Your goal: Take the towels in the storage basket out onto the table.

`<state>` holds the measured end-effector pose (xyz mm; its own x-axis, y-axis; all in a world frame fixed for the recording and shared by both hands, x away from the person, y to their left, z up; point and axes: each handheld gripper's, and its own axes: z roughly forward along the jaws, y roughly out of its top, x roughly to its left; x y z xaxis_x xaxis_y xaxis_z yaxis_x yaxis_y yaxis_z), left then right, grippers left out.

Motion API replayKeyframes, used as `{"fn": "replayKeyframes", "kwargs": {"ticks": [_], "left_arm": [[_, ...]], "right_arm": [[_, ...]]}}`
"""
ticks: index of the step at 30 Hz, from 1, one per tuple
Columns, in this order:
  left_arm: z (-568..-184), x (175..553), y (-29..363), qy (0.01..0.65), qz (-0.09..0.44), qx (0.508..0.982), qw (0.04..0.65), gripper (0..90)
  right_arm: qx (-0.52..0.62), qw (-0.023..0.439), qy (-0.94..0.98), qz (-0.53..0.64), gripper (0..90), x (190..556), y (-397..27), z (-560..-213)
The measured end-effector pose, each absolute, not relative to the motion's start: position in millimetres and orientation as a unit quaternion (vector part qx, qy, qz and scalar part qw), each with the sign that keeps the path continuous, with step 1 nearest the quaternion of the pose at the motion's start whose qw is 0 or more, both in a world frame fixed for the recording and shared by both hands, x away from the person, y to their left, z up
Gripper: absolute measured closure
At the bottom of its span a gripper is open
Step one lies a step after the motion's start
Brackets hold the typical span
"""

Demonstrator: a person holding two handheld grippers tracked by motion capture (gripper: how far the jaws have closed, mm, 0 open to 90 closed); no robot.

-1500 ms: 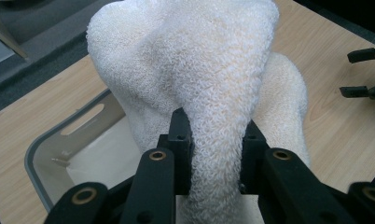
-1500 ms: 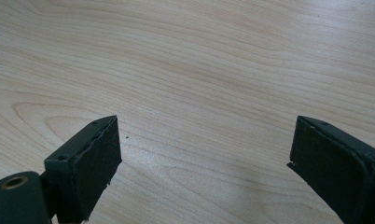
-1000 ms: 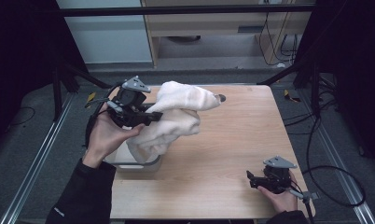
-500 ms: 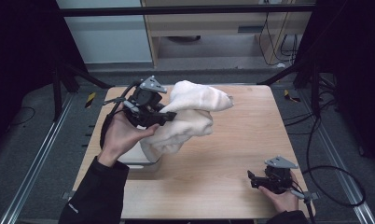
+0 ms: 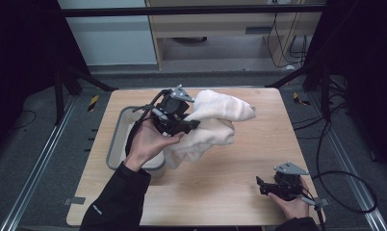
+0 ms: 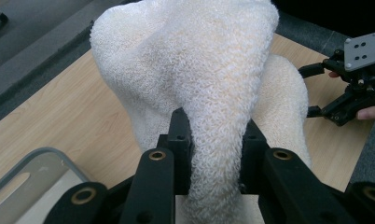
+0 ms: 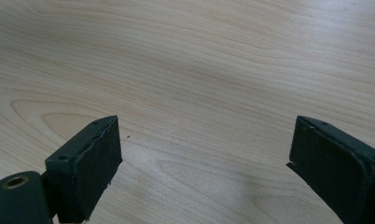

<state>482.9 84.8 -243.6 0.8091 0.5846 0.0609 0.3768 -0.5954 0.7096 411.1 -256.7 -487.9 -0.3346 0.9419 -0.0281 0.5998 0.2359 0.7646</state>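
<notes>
A cream-white towel [image 5: 211,125] hangs bunched over the middle of the wooden table [image 5: 239,192]. My left gripper [image 5: 191,126] is shut on it, and in the left gripper view a thick fold of the towel [image 6: 209,79] is squeezed between the two black jaws and rises in front of the camera. My right gripper [image 5: 260,185] rests low near the table's front right corner; its fingers [image 7: 90,163] stand wide apart over bare wood in the right gripper view, with nothing between them. The right gripper [image 6: 356,88] also shows at the far right of the left gripper view.
A grey bin [image 5: 115,144] with a pale inside stands at the table's left, just behind and below my left hand; its corner [image 6: 31,163] appears at the lower left of the left gripper view. Dark frame posts and floor rails surround the table.
My left hand has carried the towel to the right, away from the bin and over the table's middle, and a little lower. The right gripper has stayed where it was.
</notes>
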Motion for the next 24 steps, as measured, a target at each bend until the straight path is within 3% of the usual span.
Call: {"fn": "replayKeyframes", "kwargs": {"ticks": [24], "left_arm": [[-302,499,48,0.268,0.114,0.894,0.34,72.3]], "right_arm": [[0.513,0.256,0.747,0.335,9.2,411,-255,-490]]}}
